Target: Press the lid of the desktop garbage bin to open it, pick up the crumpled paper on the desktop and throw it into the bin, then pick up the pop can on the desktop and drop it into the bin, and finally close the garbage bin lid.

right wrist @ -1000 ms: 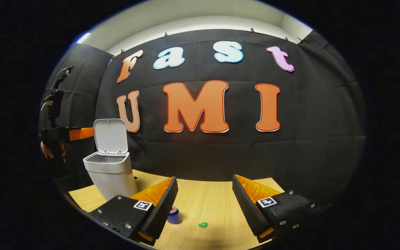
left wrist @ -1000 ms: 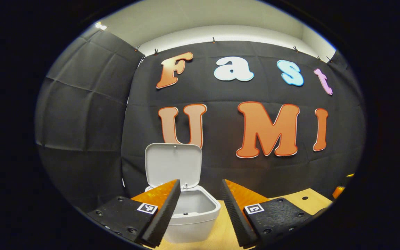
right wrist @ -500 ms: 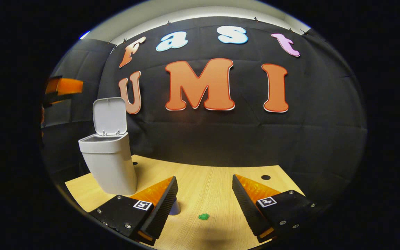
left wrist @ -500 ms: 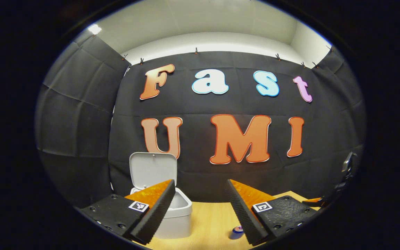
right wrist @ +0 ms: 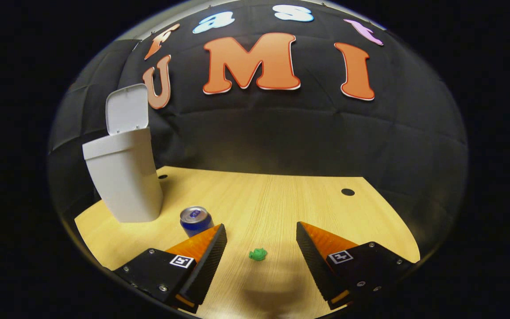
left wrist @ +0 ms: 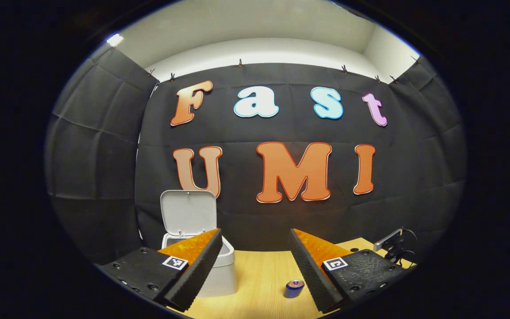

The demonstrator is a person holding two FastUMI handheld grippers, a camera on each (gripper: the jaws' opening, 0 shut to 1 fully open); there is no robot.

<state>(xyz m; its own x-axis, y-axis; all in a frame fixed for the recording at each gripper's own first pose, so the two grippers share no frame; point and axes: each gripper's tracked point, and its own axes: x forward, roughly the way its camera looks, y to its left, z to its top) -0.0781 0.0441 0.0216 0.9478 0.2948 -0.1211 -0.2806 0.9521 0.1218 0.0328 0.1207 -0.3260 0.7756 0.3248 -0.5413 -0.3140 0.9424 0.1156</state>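
A light wooden desktop [right wrist: 281, 199] stands in front of the black cloth wall of the booth, and it has a small dark round hole [right wrist: 347, 192] near its far right edge. On the far left part of the desktop stands the white garbage bin [right wrist: 124, 181]; its lid [right wrist: 126, 108] is raised and stands upright above the back edge of the bin. In the left gripper view the bin [left wrist: 219, 274] is partly hidden behind one finger, and the open lid [left wrist: 188, 212] shows above it.

The right gripper [right wrist: 259, 252] hangs above the near part of the desktop. Its two fingers are spread wide apart and they hold nothing and touch nothing. Between them, on the wood, lies the small green crumpled paper [right wrist: 258, 254], apart from both fingers. The blue pop can [right wrist: 196, 220] stands upright just beside the bin, to its right; its lower part is hidden behind one finger of this gripper, so contact with that finger cannot be told.

The left gripper [left wrist: 255, 261] is also wide open and empty, well above the desktop. In its view the pop can [left wrist: 295, 288] stands on the wood close to one finger. At the right edge of this view a dark device with a cable [left wrist: 396, 246] shows above the desktop.
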